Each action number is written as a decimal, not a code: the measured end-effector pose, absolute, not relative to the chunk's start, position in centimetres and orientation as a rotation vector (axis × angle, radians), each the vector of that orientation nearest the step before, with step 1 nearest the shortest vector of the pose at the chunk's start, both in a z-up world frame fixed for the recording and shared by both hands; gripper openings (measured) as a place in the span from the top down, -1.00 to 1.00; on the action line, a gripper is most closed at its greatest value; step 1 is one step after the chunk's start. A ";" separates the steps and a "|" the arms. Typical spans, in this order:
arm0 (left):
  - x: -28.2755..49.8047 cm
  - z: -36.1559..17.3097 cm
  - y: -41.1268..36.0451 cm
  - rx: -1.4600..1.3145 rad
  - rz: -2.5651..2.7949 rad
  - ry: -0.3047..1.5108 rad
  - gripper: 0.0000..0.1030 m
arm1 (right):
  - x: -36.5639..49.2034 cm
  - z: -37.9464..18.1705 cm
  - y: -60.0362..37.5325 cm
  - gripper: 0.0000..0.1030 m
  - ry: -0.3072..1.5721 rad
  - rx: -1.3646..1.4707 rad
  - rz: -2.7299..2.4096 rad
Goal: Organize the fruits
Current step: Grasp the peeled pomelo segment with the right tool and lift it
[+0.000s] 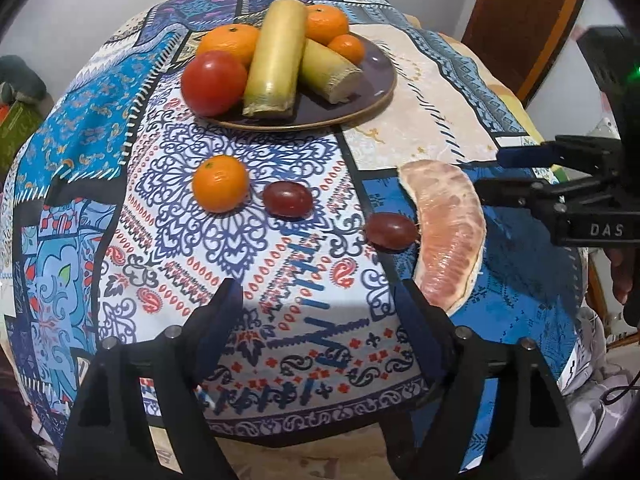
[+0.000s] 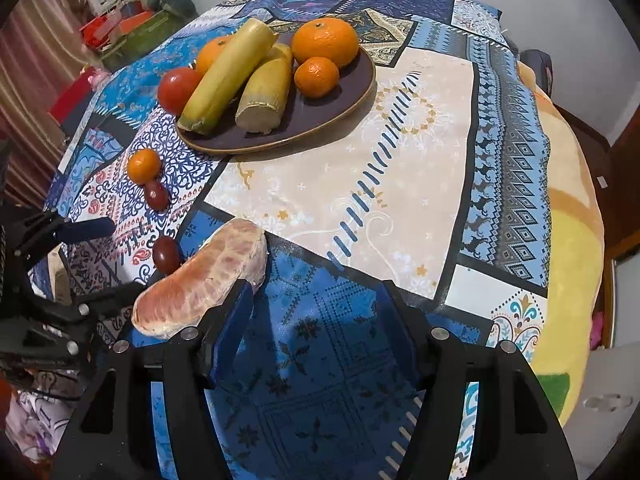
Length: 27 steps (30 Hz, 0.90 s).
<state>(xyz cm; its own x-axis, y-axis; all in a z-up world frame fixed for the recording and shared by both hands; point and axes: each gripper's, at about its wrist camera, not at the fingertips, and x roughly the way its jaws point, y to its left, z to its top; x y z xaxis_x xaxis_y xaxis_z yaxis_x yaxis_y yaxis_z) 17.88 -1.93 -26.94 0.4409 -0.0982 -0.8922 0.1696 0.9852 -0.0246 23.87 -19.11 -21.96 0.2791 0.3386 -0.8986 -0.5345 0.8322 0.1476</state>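
A dark plate at the back holds a red tomato, three mandarins and two pieces of sugarcane. Loose on the patterned cloth lie a mandarin, two red grapes and a peeled pomelo segment. My left gripper hangs open over bare cloth, nearer than the grapes. My right gripper is open too, with nothing between its fingers. The pomelo segment lies just outside its left finger, and the nearer grape sits behind the segment.
The table is draped in a blue patchwork cloth that falls off at the near and side edges. A wooden door stands at the back right. Clutter and a bag sit beyond the table's far left.
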 end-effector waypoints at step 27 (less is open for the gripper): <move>15.5 -22.7 4.8 -0.116 -0.034 0.987 -0.52 | 21.4 -20.3 -16.5 -0.19 1.084 -0.178 0.627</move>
